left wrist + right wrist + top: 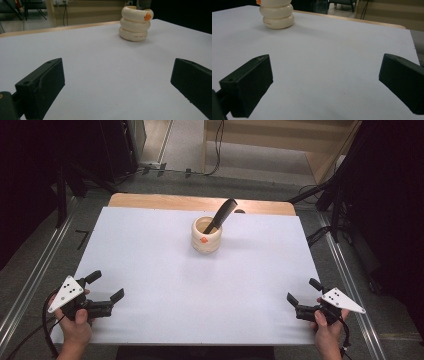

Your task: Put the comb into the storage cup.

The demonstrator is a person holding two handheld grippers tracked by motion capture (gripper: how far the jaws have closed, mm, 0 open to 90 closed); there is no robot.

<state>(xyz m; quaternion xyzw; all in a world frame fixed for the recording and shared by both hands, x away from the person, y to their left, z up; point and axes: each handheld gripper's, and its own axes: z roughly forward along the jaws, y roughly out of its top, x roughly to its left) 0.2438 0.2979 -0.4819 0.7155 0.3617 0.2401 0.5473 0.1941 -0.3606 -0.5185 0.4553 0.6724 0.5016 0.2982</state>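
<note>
A cream ribbed holder (206, 235) with a small orange mark stands on the white sheet (150, 250) toward the far middle, with a black comb (221, 214) leaning out of it. The holder (135, 23) appears far ahead in the left gripper view, and its lower part (277, 17) at the top left of the right gripper view. My left gripper (105, 285) rests open near the front left edge, held by a hand. At the front right, my right gripper (304, 292) is open too. Nothing lies between either pair of jaws.
The white sheet covers a wooden table whose bare far edge (200, 201) shows behind the holder. Dark stands and cables (330, 195) flank the table on the floor, and metal rails (35, 270) run along both sides.
</note>
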